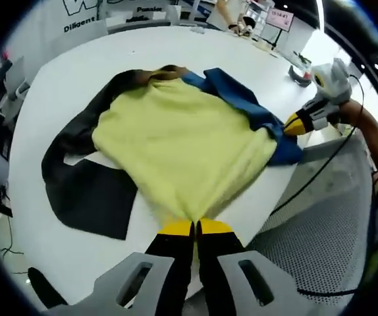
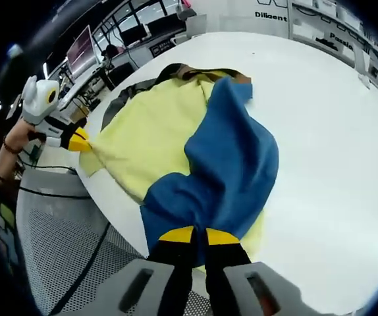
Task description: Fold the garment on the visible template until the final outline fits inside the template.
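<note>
Garment: a yellow and blue piece of clothing, spread across the near part of the white worktop; in the left gripper view the yellow side faces up, with the blue part along its far right edge.
Blue part: in the right gripper view it lies folded over the yellow cloth, running from the collar end at the far side down to the near edge.
Template: a dark flat shape on the worktop, under the garment; it shows to the left of the yellow cloth and along the far left side.
Left gripper: at the near edge of the worktop, its yellow-tipped jaws together, clamped on the yellow hem of the garment.
Right gripper: its yellow-tipped jaws closed on the near edge of the blue cloth; in the left gripper view it comes in from the right, tips at the blue corner.
Chair: a grey mesh seat just beside the worktop's near right edge.
Background: desks, screens and white boards with lettering stand far behind the worktop.
</note>
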